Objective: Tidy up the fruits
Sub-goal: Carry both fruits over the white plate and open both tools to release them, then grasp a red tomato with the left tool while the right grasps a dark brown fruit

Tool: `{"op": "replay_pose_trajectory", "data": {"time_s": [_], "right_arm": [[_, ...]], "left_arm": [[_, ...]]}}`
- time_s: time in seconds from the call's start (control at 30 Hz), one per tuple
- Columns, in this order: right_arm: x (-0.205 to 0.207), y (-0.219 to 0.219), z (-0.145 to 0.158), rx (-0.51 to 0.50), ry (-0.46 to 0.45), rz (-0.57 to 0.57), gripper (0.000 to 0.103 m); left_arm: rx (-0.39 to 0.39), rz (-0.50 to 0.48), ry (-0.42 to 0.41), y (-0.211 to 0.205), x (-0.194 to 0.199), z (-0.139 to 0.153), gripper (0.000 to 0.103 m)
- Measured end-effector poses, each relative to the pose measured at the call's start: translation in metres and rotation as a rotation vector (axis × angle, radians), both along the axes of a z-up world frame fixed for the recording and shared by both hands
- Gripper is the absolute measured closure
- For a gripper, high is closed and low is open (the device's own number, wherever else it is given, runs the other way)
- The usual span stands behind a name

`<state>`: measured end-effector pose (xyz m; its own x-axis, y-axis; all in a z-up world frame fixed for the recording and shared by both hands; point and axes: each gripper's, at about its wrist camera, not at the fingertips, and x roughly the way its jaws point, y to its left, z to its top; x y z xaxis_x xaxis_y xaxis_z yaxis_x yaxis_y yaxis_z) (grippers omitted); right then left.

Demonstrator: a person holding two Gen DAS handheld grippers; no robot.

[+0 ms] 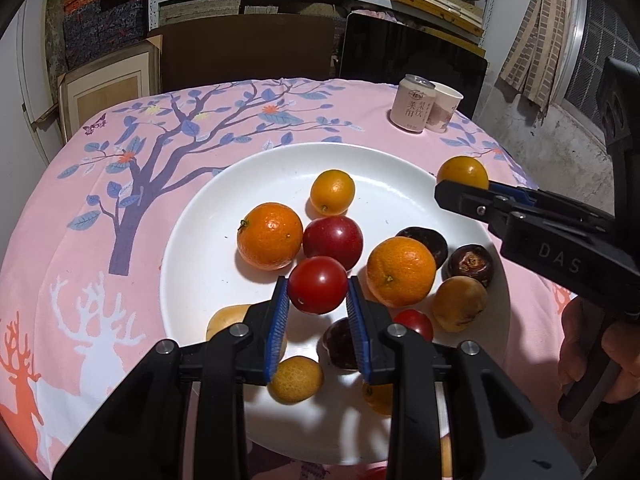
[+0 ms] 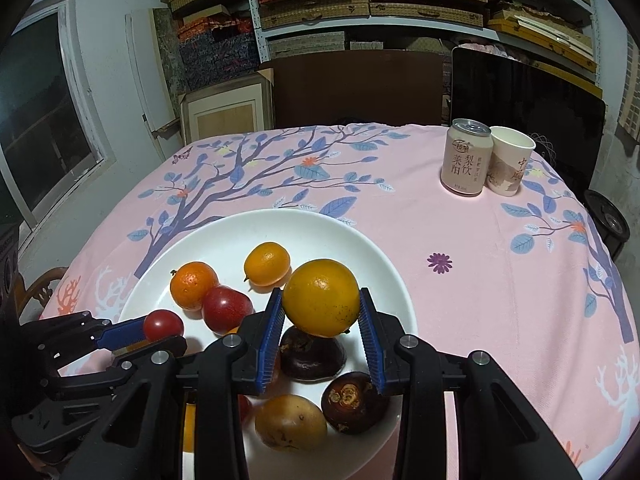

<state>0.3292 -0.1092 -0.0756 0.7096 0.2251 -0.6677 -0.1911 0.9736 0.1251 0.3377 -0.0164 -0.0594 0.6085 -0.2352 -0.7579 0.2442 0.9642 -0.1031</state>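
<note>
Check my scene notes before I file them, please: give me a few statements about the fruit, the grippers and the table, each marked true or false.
1. The left gripper holds a small red tomato between its pads. True.
2. The right gripper is empty. False: it is shut on a yellow-orange fruit.
3. A drink can and a paper cup stand side by side on the pink tablecloth. True.
4. The white plate holds no fruit. False: oranges, dark fruits and others lie on it.
5. The can lies on its side. False: it stands upright.
</note>
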Motion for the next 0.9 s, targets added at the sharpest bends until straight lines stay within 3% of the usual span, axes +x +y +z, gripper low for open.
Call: {"op": "replay_pose_trajectory", "data": {"time_s": [0.1, 0.17, 0.2, 0.23, 0.33, 0.53, 0.7, 0.9], "right_arm": [[0.004, 0.006, 0.000, -0.006, -0.003, 0.018, 0.066], [0.009, 0.011, -0.002, -0.009, 0.016, 0.052, 0.047], [0.008, 0.012, -0.002, -0.022, 0.007, 0.040, 0.025], [0.006, 0.011, 0.000, -0.023, -0.013, 0.027, 0.024], [-0.001, 0.006, 0.003, 0.011, -0.010, 0.028, 0.024], [-0.036, -0.018, 0.014, 0.088, -0.020, 0.006, 0.024], [-0.092, -0.042, 0.014, 0.125, -0.020, -0.008, 0.024], [-0.169, -0.059, -0.008, 0.175, -0.005, -0.014, 0.024]], "left_arm": [[0.006, 0.012, 0.003, 0.002, 0.003, -0.002, 0.075], [0.004, 0.021, 0.005, 0.004, 0.005, -0.003, 0.066], [0.009, 0.028, -0.004, 0.004, 0.005, -0.002, 0.063], [0.008, 0.033, -0.009, 0.005, 0.005, 0.000, 0.055], [0.000, 0.049, -0.027, 0.007, 0.000, 0.006, 0.037], [-0.056, 0.061, -0.039, 0.023, -0.025, 0.022, 0.035], [-0.081, 0.046, -0.087, 0.036, -0.081, 0.040, 0.029], [-0.041, -0.019, -0.127, 0.035, -0.162, 0.038, 0.027]]}}
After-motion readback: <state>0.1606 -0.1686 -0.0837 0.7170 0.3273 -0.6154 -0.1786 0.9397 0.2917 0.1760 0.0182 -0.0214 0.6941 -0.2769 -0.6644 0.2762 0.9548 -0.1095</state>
